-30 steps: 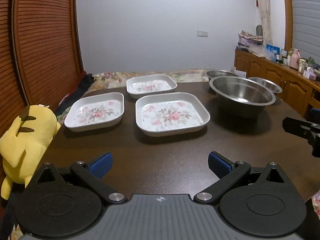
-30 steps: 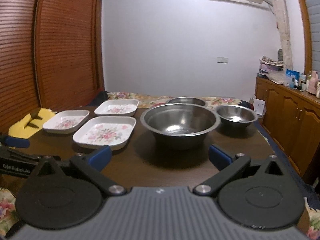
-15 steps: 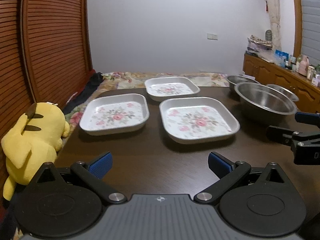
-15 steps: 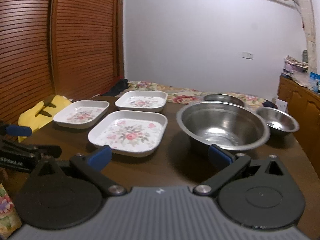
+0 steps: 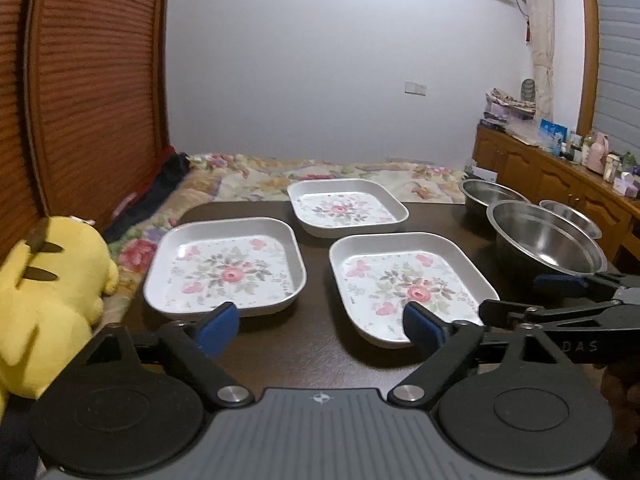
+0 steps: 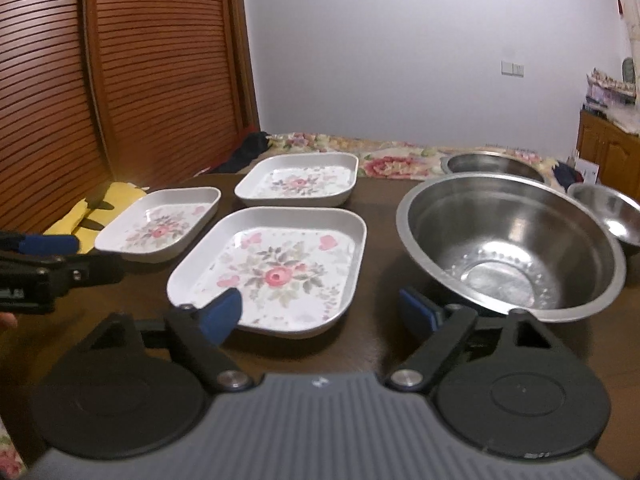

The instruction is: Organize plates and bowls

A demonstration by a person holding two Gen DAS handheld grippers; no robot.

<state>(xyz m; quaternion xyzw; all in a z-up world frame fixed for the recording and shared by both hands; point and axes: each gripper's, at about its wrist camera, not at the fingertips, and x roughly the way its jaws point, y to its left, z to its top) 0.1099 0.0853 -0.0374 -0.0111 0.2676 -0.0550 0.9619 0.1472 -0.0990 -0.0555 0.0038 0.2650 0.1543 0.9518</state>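
A dark brown wooden counter (image 5: 316, 344) with a smooth, faintly glossy top carries everything; its far edge meets a floral bedspread (image 5: 280, 178), and a yellow plush toy (image 5: 44, 292) sits just off its left edge. The largest vessel is a wide round stainless-steel bowl (image 6: 508, 240) with a rolled rim and shiny inside, standing toward the right edge; a mid-size steel bowl (image 6: 494, 164) stands behind it near the far edge, and a small steel bowl (image 6: 608, 212) sits beside it at the right edge. Three square white plates with rounded corners, raised walls and a pink rose print lie apart from one another: the near plate (image 6: 276, 268) toward the middle of the counter, just left of the large bowl; the left plate (image 5: 226, 268) toward the left edge; the far plate (image 5: 346, 208) by the far edge. Bare wood shows in strips between the plates and in a broad band along the near edge. The left gripper (image 5: 320, 322) hangs low over that near band, its blue-padded jaws spread wide and empty before the left and near plates. The right gripper (image 6: 320, 310) hangs likewise, jaws spread wide and empty, one pad before the near plate and the other before the large bowl.
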